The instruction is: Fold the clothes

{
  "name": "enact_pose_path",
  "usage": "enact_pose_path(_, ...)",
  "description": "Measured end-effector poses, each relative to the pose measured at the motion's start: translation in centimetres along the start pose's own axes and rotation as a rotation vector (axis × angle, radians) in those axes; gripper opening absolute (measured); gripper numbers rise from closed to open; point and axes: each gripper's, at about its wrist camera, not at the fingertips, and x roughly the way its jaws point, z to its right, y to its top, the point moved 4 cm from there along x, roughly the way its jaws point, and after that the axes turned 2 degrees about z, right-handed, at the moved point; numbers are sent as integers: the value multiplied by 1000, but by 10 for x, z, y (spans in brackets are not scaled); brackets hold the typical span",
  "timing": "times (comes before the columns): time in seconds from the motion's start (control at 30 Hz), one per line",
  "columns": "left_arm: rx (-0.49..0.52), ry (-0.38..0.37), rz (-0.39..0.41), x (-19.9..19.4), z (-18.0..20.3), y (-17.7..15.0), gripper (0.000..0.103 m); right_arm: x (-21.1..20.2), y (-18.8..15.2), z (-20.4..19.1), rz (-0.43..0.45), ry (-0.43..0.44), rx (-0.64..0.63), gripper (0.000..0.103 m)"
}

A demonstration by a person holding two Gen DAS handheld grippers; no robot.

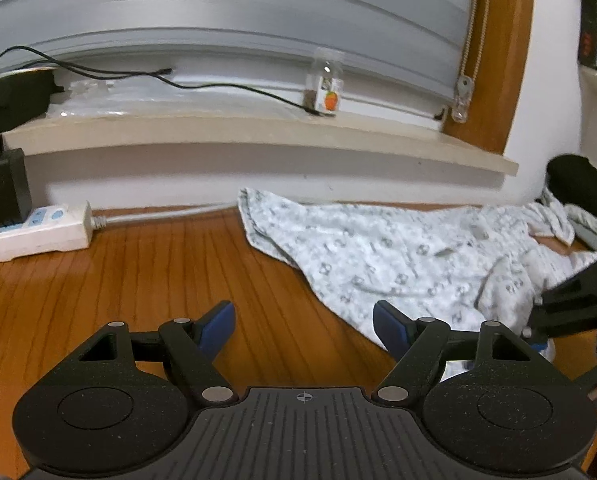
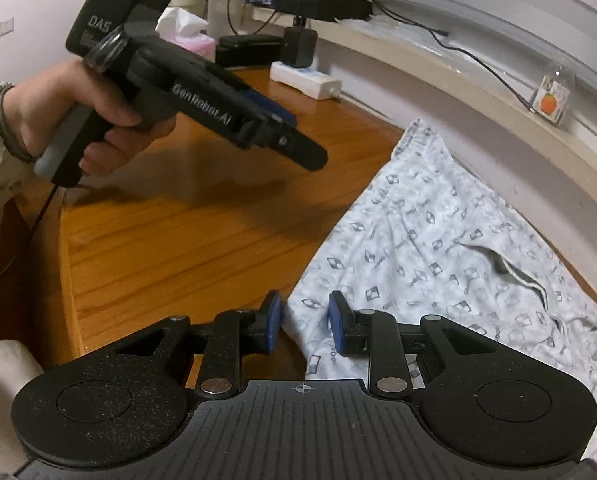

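A white garment with a small grey print (image 1: 410,264) lies spread and wrinkled on the wooden table, at the right in the left wrist view and at the right and bottom in the right wrist view (image 2: 450,240). My left gripper (image 1: 303,326) is open and empty above bare wood, just left of the garment's near edge. My right gripper (image 2: 304,326) is open, its blue pads on either side of the garment's near left edge, not closed on it. The left gripper also shows in the right wrist view (image 2: 294,140), held by a hand above the table.
A white power strip (image 1: 38,232) with a black adapter sits at the back left by the wall. A windowsill (image 1: 258,132) holds a small jar (image 1: 326,84) and a black cable. A tissue box (image 2: 186,36) and a bottle stand far left. The table's edge (image 2: 68,256) is near.
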Motion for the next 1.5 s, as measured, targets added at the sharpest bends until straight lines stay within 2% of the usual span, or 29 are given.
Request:
enact_pose_path(0.07,2,-6,-6,2,3,-3,79,-1,0,3,-6,-10,-9,6)
enact_pose_path(0.13,4,-18,-8,2,8,-4,79,-8,4,12,30,-39,5,5)
enact_pose_path(0.33,28,-98,11,2,34,-4,79,-52,34,70,195,-107,161,5)
enact_pose_path(0.6,113,-196,31,28,85,7,78,-67,40,117,236,-151,262,5)
enact_pose_path(0.73,115,-248,23,39,107,9,73,-80,46,125,282,-178,279,5)
enact_pose_path(0.9,140,-315,16,55,137,13,71,-86,53,129,299,-202,255,5)
enact_pose_path(1.0,134,-354,-4,70,151,14,63,-93,56,132,312,-222,250,5)
enact_pose_path(1.03,137,-359,-8,75,154,14,57,-95,57,133,315,-232,251,5)
enact_pose_path(1.1,147,-345,-7,83,158,15,42,-99,57,137,317,-248,250,5)
enact_pose_path(1.13,160,-330,-5,83,159,15,16,-100,57,139,315,-257,249,5)
enact_pose_path(1.17,175,-319,-2,80,158,17,11,-101,56,141,313,-267,247,5)
enact_pose_path(1.3,257,-245,36,44,140,37,6,-107,62,146,336,-282,254,5)
enact_pose_path(1.4,309,-142,109,-8,105,69,6,-113,81,144,385,-284,246,5)
enact_pose_path(1.5,321,-51,175,-64,66,101,5,-121,108,135,456,-231,252,5)
